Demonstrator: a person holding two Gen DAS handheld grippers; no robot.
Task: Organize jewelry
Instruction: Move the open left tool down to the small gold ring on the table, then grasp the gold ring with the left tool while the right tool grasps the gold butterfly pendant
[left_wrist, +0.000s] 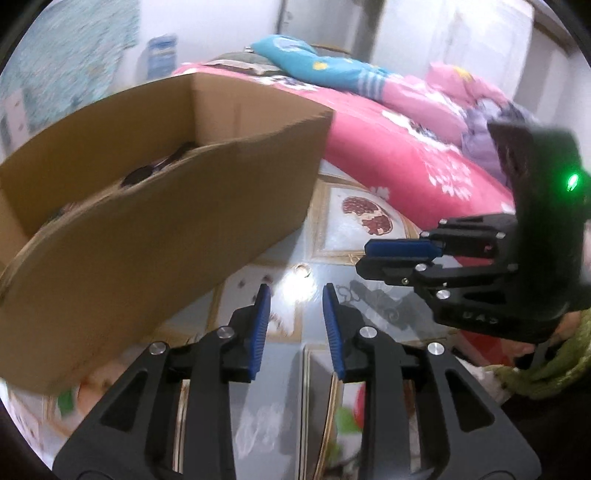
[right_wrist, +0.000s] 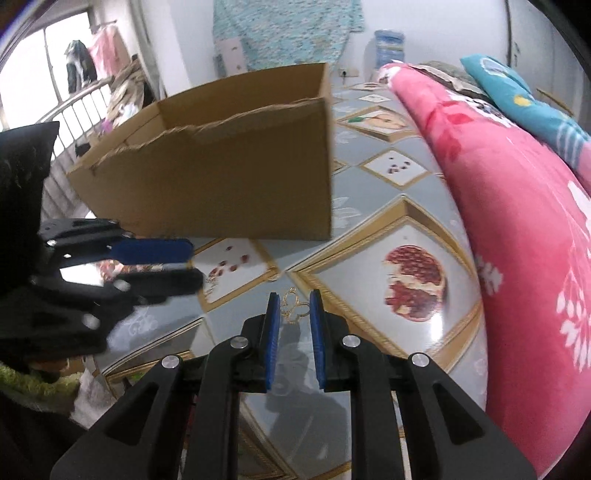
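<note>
Here, gold brooch between right tongs

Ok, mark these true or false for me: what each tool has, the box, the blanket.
1. The right tool grips a gold ornament. True.
2. The left tool holds a ring. False: its pads stand apart with nothing between them.
3. The cardboard box is closed by a lid. False: its top is open.
4. A pink floral blanket lies along the table edge. True.
</note>
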